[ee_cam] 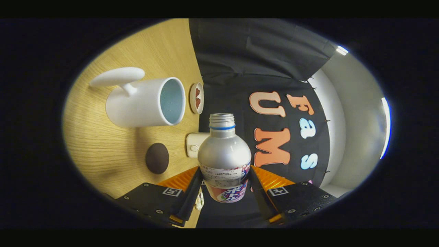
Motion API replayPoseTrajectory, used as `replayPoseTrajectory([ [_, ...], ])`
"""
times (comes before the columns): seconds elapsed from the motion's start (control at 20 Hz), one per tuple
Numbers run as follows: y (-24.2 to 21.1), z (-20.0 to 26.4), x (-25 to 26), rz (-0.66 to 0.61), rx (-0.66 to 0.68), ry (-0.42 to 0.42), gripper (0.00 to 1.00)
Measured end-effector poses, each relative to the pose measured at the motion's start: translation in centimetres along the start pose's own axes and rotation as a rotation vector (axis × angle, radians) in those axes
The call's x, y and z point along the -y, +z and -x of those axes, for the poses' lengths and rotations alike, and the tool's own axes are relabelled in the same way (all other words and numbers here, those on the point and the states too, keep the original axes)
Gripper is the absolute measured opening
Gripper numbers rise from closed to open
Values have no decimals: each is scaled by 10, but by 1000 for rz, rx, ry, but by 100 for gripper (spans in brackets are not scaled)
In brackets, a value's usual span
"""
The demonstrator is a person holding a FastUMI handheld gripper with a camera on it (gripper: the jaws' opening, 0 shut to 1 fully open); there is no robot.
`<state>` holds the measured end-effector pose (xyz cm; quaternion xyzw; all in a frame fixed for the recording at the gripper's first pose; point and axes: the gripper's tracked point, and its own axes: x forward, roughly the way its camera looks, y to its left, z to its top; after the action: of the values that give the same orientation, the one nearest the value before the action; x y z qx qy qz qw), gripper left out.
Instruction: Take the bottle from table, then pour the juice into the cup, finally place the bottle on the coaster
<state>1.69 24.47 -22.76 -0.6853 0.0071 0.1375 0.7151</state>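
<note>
Bottle [224, 157]: clamped in gripper [224, 187], uncapped, tilted toward cup [145, 103] (mouth short of rim; juice could spill onto table [103, 151]).

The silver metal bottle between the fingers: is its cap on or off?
Off. The silver metal bottle, clamped in the gripper, shows a bare threaded neck and an open mouth above its blue ring.

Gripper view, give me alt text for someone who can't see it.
The gripper has its fingers shut on a silver bottle with its cap off, rolled sideways so the wooden table looks vertical. Beyond it a white cup stands, open mouth level with the bottle's neck, a round dark coaster nearby.
</note>
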Motion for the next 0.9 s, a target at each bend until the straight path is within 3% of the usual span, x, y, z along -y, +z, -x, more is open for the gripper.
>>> replayPoseTrajectory([
  [0.5,4,-1,7,123,29,-38,76],
  [0.9,2,-6,10,149,32,-48,76],
])
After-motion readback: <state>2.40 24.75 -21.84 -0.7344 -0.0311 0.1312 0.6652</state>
